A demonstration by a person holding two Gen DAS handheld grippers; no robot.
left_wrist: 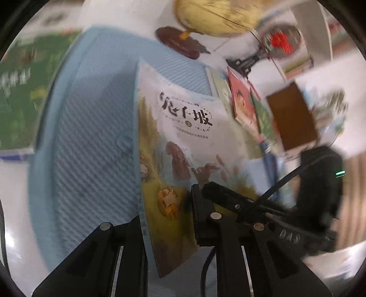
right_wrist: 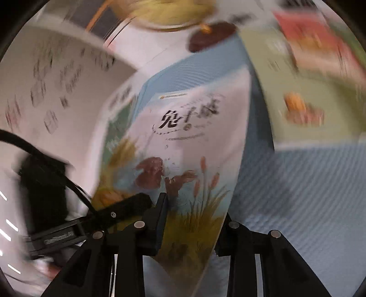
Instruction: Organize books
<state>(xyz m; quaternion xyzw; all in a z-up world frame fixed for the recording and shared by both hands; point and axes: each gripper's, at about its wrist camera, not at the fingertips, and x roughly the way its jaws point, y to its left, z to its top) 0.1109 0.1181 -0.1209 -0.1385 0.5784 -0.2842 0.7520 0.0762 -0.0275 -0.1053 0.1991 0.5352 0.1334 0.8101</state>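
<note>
Two tools clamp one picture book: left tool and right tool both pinch its lower edge, holding its pale rabbit-and-reeds cover above the blue mat

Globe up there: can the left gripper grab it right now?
Probably not. The left gripper is shut on the book, so it has no room for anything else, and the upright book stands between it and the globe.
</note>
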